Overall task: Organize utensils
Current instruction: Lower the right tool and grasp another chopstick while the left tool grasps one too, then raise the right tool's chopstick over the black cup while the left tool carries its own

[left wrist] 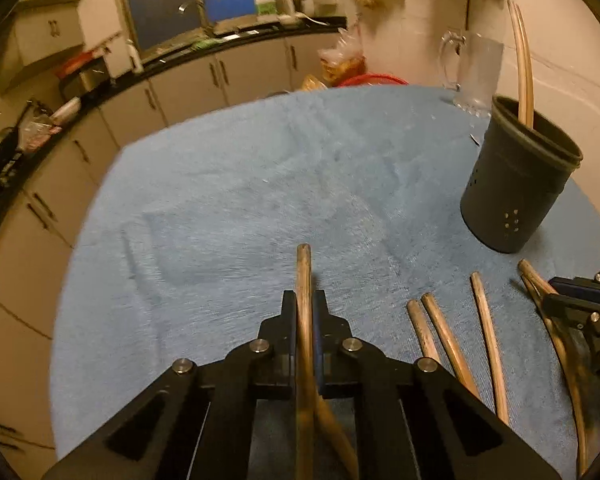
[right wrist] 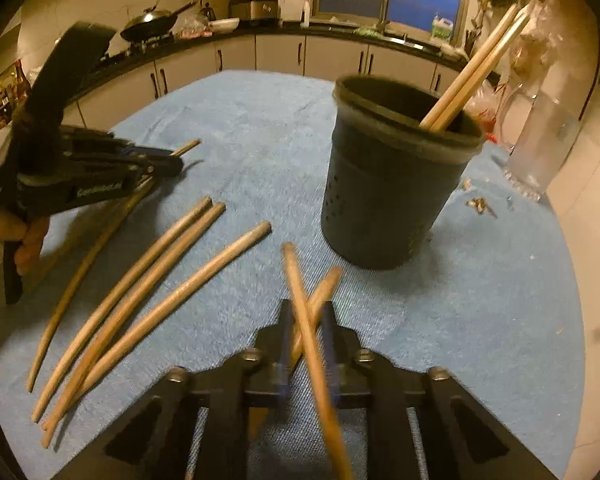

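My left gripper (left wrist: 305,300) is shut on a wooden chopstick (left wrist: 303,280) whose tip points forward above the blue towel (left wrist: 240,184). It also shows in the right wrist view (right wrist: 172,160). My right gripper (right wrist: 308,316) is shut on a chopstick (right wrist: 296,276) that crosses another chopstick (right wrist: 328,280) lying under it. The dark perforated utensil holder (right wrist: 380,184) stands just ahead and holds two chopsticks (right wrist: 480,60). The holder also shows in the left wrist view (left wrist: 516,184). Three loose chopsticks (right wrist: 148,280) lie on the towel at the left.
A glass pitcher (right wrist: 540,136) stands right of the holder, beside the tiled wall. Small crumbs (right wrist: 478,204) lie on the towel near it. A kitchen counter with cabinets (right wrist: 280,52) runs behind the table. A red-rimmed item and bags (left wrist: 348,68) sit at the far edge.
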Motion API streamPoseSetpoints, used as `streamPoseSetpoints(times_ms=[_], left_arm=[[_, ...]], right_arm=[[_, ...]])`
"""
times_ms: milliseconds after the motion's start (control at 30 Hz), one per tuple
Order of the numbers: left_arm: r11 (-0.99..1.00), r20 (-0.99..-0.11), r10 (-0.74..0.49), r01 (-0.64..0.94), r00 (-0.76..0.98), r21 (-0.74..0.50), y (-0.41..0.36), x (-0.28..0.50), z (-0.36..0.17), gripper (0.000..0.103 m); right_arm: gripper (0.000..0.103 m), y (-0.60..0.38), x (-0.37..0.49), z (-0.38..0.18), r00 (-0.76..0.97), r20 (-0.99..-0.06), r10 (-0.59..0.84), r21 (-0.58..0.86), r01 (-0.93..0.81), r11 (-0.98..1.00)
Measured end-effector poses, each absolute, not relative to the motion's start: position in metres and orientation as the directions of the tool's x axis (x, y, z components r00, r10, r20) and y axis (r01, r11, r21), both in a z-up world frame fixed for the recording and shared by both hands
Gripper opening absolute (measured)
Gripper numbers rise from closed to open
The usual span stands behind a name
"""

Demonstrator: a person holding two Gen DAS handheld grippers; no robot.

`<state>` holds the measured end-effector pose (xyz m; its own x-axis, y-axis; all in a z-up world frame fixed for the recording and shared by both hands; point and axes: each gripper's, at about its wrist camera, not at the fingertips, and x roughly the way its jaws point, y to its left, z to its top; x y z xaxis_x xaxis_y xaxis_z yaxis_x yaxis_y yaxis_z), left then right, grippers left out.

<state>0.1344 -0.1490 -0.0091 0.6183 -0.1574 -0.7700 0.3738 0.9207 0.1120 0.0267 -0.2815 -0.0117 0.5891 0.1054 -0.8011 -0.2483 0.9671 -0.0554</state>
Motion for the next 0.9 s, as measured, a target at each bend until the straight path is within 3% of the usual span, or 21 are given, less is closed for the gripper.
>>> streamPoseSetpoints(times_ms=[467,900], left_arm=[[0.935,-0.644,-0.143,0.316,0.752,0.161,-0.144,0.083,0.059,0.007],[0.939,-0.628,-0.165,0.317,0.761,0.137,-0.137,0.074,0.074,0.007]], right_arm=[[0.008,-0.268,0.006,0.018,0.636,-0.759,0.139,-0.043,-0.261,0.964],[0.008,-0.273,-0.005,0.046,0.671,-0.722,0.17,-0.004,-0.249,0.969]])
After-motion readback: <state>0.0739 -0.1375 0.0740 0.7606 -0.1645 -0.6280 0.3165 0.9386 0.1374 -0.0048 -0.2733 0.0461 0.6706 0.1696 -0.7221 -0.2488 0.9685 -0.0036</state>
